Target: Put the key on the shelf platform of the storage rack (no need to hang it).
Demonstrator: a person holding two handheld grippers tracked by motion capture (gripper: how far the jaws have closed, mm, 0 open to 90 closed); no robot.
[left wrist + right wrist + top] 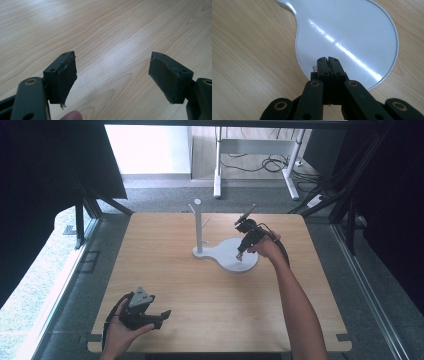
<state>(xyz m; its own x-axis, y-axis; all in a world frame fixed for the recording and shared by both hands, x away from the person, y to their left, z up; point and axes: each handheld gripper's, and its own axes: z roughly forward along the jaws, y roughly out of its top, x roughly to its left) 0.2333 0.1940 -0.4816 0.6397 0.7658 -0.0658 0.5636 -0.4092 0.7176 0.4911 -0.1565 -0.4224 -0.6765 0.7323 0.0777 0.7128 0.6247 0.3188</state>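
A white stand sits at the far middle of the wooden table: an upright post with short pegs on a flat, rounded base plate. My right gripper points down over that plate, jaws pressed together with nothing seen between them. In the right gripper view, the right gripper hovers over the near edge of the glossy base plate. My left gripper is held near the table's front left corner. In the left gripper view, the left gripper stands wide open over bare wood.
Beyond the table's far edge, a white desk frame and loose cables stand on the floor. Dark frame posts flank both sides. A person's fingertip shows beside the left jaw.
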